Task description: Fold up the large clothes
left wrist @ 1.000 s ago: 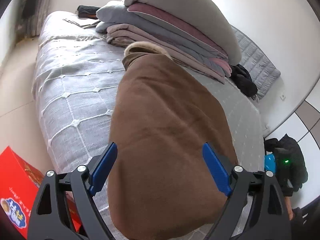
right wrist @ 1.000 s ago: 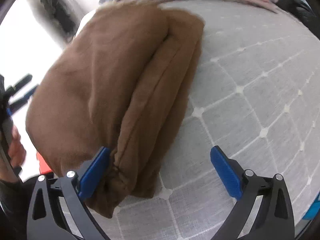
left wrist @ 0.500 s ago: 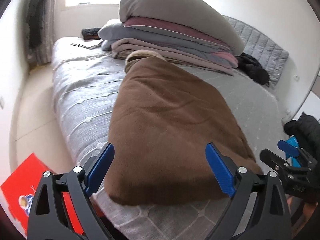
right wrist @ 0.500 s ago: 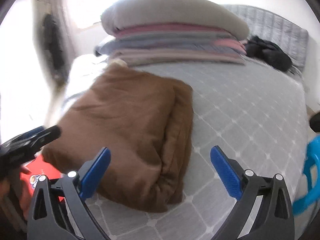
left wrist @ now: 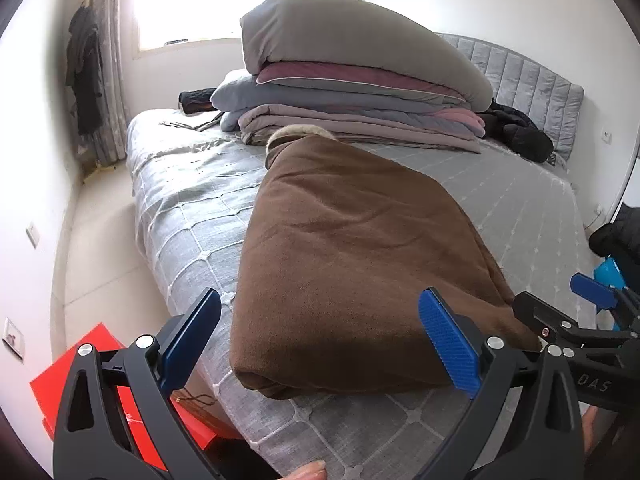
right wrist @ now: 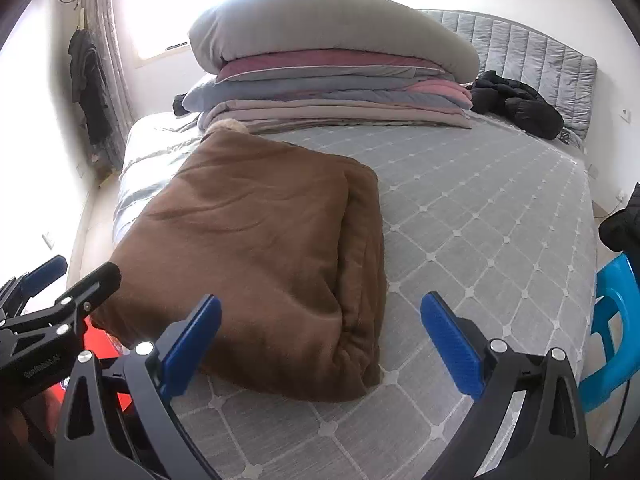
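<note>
Nearest the cameras, the left tool (left wrist: 320,338) hangs above the bed's near edge with its jaws opening and nothing between them; the right tool (right wrist: 320,344) is spread wide and empty too, so both appear to have let go. Just beyond lies the brown garment (left wrist: 352,264), folded into a thick rectangle on the grey bedspread (right wrist: 480,220), its doubled edge to the right. At the far end sits a stack of folded bedding (left wrist: 352,92), likely kept clear of the working space.
</note>
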The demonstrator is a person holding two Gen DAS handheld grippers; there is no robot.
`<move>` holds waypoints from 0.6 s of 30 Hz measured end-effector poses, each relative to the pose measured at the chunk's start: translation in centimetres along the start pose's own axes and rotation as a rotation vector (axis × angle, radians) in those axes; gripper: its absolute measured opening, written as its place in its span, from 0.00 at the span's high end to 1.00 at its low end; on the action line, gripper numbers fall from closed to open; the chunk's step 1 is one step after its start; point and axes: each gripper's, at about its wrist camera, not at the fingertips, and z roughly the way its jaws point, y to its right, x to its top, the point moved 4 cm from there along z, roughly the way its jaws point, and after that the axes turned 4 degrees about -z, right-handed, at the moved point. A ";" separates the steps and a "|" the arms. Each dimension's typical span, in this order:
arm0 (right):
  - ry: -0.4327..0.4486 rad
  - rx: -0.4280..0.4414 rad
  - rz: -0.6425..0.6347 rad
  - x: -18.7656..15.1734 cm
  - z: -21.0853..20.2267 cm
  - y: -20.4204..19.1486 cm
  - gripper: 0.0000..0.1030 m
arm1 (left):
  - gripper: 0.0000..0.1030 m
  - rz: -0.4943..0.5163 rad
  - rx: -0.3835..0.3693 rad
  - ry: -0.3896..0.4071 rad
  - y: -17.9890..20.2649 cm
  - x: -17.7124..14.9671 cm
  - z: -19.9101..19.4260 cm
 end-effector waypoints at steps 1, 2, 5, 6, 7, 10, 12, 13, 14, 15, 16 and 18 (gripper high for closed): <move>0.001 0.003 0.002 0.0 0.0 0.0 0.07 | 0.07 -0.002 -0.003 0.000 0.0 0.0 0.0; 0.004 0.001 0.003 0.1 0.0 -0.1 0.07 | 0.07 -0.005 -0.008 0.002 -0.1 0.1 -0.1; 0.013 -0.006 0.002 0.3 0.0 -0.4 0.07 | 0.07 0.002 -0.014 0.009 0.2 0.2 -0.2; 0.015 -0.006 0.003 0.3 0.0 -0.4 0.07 | 0.07 0.006 -0.013 0.011 0.4 0.2 -0.2; 0.018 -0.005 0.006 0.4 -0.1 -0.3 0.07 | 0.07 0.013 -0.012 0.014 0.7 0.2 -0.3; 0.025 -0.002 0.014 0.5 -0.2 -0.2 0.07 | 0.07 0.031 -0.010 0.021 1.4 0.2 -0.5; 0.031 -0.003 0.019 0.6 -0.3 -0.1 0.07 | 0.07 0.038 -0.009 0.025 1.5 0.3 -0.5; 0.033 -0.002 0.023 0.6 -0.3 -0.1 0.07 | 0.07 0.038 -0.012 0.028 1.6 0.3 -0.6; 0.033 0.001 0.027 0.6 -0.3 0.0 0.07 | 0.07 0.037 -0.015 0.031 1.7 0.4 -0.7; 0.034 0.003 0.030 0.6 -0.4 0.1 0.07 | 0.07 0.037 -0.017 0.033 1.7 0.4 -0.7; 0.035 0.003 0.031 0.6 -0.5 0.2 0.07 | 0.07 0.038 -0.016 0.036 1.8 0.4 -0.9; 0.039 0.005 0.032 0.7 -0.6 0.3 0.07 | 0.07 0.041 -0.010 0.043 1.8 0.4 -1.1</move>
